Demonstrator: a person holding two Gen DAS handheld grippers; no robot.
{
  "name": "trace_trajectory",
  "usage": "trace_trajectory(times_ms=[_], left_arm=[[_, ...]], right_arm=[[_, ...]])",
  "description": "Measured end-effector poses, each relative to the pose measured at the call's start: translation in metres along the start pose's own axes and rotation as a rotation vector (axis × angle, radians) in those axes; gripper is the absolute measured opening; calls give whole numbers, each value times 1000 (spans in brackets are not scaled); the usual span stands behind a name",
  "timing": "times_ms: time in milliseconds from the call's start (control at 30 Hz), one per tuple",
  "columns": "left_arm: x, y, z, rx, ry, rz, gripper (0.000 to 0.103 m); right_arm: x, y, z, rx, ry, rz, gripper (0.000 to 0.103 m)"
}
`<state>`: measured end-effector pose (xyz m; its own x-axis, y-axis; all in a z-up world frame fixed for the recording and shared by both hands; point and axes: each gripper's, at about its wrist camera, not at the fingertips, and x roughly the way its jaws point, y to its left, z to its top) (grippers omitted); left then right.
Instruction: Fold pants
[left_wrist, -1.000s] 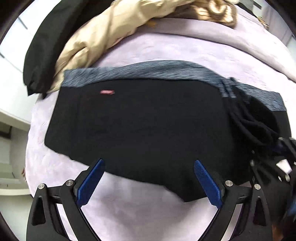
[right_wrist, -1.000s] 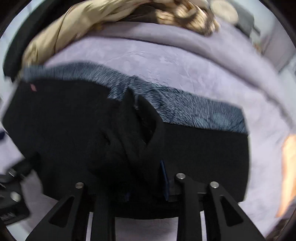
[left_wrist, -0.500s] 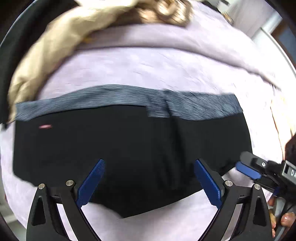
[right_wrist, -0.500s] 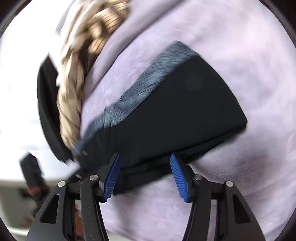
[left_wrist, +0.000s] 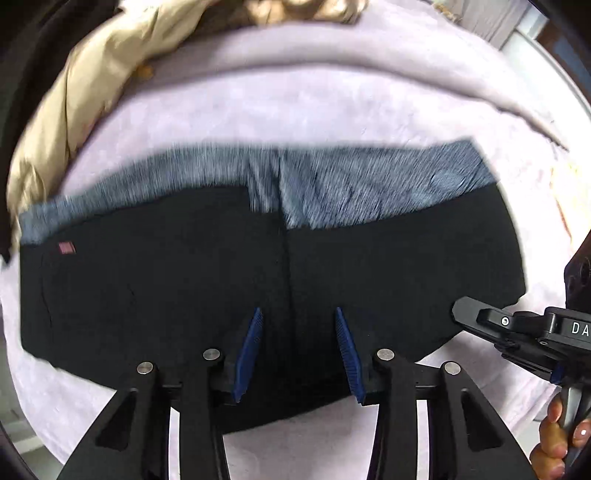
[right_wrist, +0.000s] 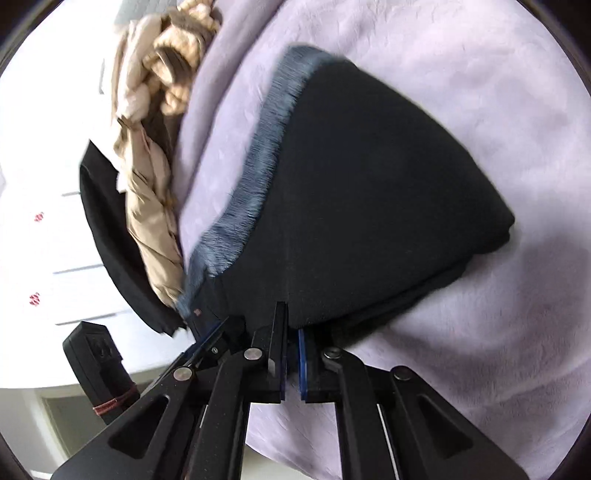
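Note:
The black pants (left_wrist: 184, 288) with a grey waistband (left_wrist: 351, 184) lie folded on the lilac blanket (left_wrist: 295, 103). My left gripper (left_wrist: 299, 354) sits over their near edge at the middle seam, its blue pads partly closed with a gap and cloth between them. My right gripper (right_wrist: 291, 354) is shut on the pants' near edge (right_wrist: 369, 221). In the left wrist view the right gripper (left_wrist: 517, 332) reaches the pants' lower right corner.
A beige jacket (left_wrist: 74, 103) and a black garment (right_wrist: 107, 236) lie piled at the blanket's far left. White drawers (right_wrist: 44, 240) stand beyond the bed. The left gripper's body (right_wrist: 96, 362) shows at the right wrist view's lower left.
My left gripper's pads have narrowed from wide open over the pants' near edge. My right gripper has closed from open onto the pants' edge.

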<state>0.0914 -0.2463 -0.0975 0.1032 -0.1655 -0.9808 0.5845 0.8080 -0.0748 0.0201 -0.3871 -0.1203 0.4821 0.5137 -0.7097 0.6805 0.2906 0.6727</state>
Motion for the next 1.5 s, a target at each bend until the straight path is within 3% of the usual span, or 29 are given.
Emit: trace_trajectory(times_ms=[67, 133, 167, 200, 333, 467, 600, 767, 833, 900, 1267, 1500], left_arm=[[11, 0, -3, -13, -5, 4, 45], [9, -6, -4, 5, -23, 35, 54], [5, -8, -4, 13, -32, 42, 68], [0, -8, -4, 17, -45, 44, 76], [-29, -7, -1, 25, -94, 51, 76], [-50, -19, 22, 25, -153, 52, 76], [-42, -38, 47, 64, -156, 71, 76], [12, -38, 66, 63, -66, 171, 76], [30, -31, 60, 44, -6, 177, 79], [30, -22, 54, 10, -15, 164, 86], [5, -7, 25, -3, 25, 167, 86], [-11, 3, -2, 8, 33, 152, 86]], right_arm=[[13, -11, 2, 22, 7, -19, 4], [13, -18, 3, 45, 13, -4, 4], [10, -15, 4, 24, 23, 0, 6], [5, -9, 4, -11, 39, -6, 6], [-20, 13, 7, -144, 84, 5, 32], [-64, 34, 29, -258, -34, 22, 33], [-70, 29, 73, -236, -118, -108, 33], [-40, 23, 99, -263, -94, -262, 32], [-26, 21, 97, -273, -62, -293, 32], [-22, 22, 90, -306, -61, -331, 32], [-30, 54, 44, -435, -82, -448, 33], [-19, 66, 11, -469, -13, -480, 34]])
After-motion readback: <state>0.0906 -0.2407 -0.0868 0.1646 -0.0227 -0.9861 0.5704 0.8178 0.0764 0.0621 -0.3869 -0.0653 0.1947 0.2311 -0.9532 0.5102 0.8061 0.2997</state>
